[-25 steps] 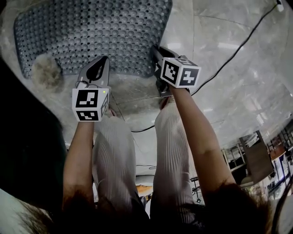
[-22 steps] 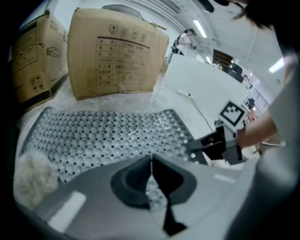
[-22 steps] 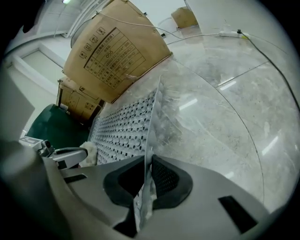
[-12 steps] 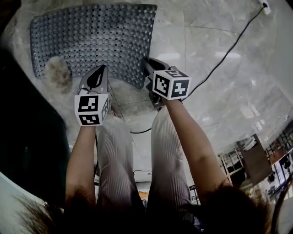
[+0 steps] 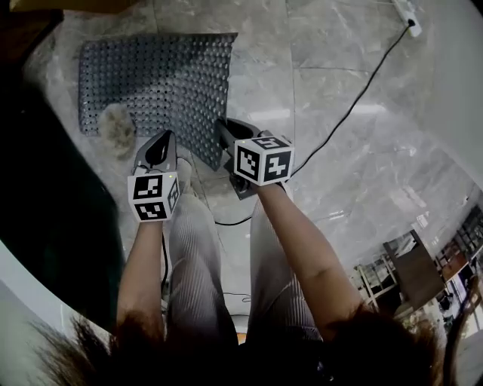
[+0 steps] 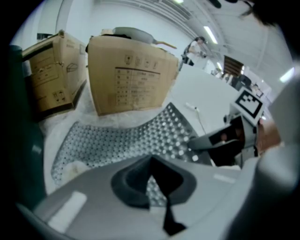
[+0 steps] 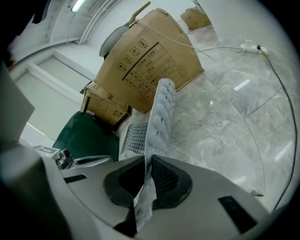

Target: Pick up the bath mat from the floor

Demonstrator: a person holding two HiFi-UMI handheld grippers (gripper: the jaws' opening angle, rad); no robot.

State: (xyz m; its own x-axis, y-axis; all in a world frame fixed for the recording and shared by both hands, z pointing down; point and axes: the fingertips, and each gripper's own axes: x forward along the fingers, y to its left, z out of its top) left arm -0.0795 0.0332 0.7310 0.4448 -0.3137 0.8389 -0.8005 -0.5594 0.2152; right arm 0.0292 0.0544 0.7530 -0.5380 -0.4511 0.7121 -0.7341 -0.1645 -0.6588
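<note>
- left tongs (image 6: 157,190): clenched on the near edge of the grey perforated bath mat (image 6: 126,140); a strip of the sheet is seen pinched between the pads.
- right tongs (image 7: 144,187): clenched on the same edge, further right; the sheet is seen edge-on, standing up out of the pads.
- bath mat: near edge is held off the marble floor (image 5: 362,173) by both tongs and is bowed between them; the far part is laid on the floor.
- a fluffy pale tuft (image 5: 117,130) is seen at the mat's near left corner, near the left tongs.
- cardboard boxes (image 6: 133,75) are stood just beyond the mat's far edge.
- a dark green object (image 7: 82,136), kind not identifiable, is placed left of the mat.
- a black cable (image 5: 355,102) is run across the floor to a white power strip (image 5: 407,15), well apart from the mat.
</note>
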